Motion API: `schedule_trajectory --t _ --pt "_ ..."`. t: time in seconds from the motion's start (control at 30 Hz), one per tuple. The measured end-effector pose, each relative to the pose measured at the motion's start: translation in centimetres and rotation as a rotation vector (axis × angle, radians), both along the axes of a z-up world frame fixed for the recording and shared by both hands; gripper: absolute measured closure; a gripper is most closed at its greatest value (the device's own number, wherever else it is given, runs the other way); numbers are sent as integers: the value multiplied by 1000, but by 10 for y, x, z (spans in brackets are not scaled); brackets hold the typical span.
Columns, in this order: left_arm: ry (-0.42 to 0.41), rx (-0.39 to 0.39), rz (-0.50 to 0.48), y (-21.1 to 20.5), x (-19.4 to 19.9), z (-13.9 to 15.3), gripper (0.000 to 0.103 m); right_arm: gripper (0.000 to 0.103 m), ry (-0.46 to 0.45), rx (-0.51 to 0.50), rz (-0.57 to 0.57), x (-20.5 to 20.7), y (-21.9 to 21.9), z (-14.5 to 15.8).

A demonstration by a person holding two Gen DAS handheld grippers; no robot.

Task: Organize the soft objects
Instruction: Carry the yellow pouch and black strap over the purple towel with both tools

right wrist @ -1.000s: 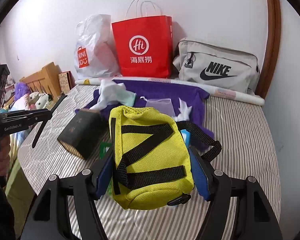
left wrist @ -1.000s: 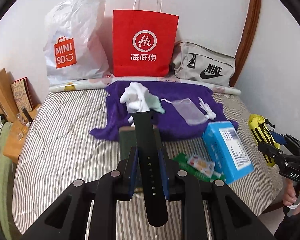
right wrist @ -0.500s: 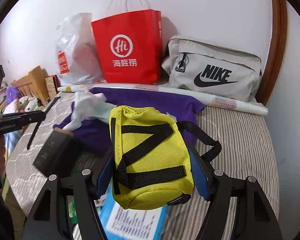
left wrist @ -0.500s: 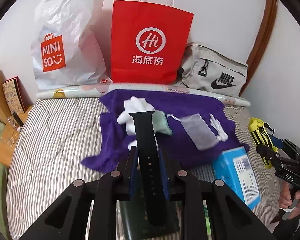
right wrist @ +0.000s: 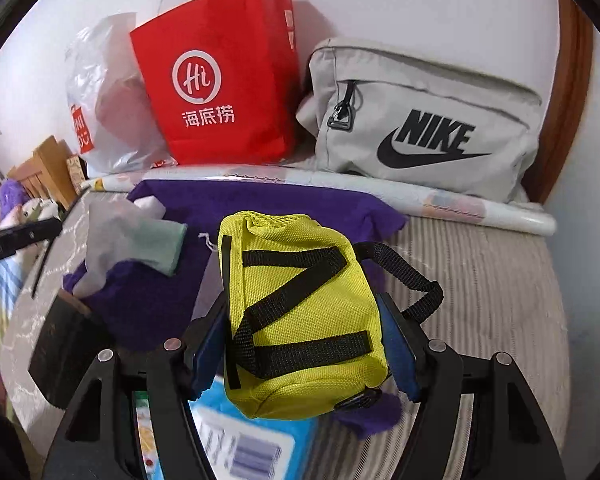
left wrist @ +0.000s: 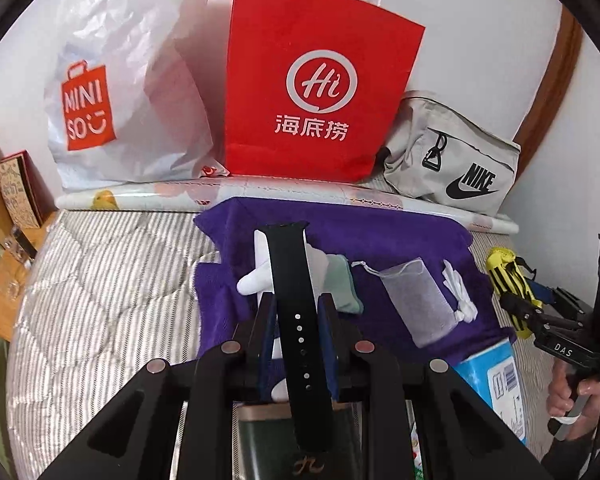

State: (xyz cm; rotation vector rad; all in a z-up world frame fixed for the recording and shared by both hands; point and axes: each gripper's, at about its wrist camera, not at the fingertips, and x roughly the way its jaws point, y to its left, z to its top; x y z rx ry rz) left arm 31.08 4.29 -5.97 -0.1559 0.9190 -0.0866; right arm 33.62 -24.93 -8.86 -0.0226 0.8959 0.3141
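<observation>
Two soft things are in my grip: my left gripper (left wrist: 296, 334) pinches a smooth black rubbery watch strap (left wrist: 294, 312) with punched holes, and my right gripper (right wrist: 306, 340) clamps a stubby yellow woven pouch (right wrist: 300, 320) crossed by black webbing. Below lies a striped quilted bed (left wrist: 100, 292) with a fuzzy purple towel (left wrist: 380, 236). A glossy red paper bag (left wrist: 316, 92) and grey Nike bag (right wrist: 420, 120) lean against the white wall.

Even indoor light, fisheye-warped edges
</observation>
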Motion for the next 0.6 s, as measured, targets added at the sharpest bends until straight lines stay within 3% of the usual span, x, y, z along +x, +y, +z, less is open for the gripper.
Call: schedule_trajectory --t 0.6 --pt "64 -6 -17 -1 52 -44 83 34 81 -36 61 44 28 -30"
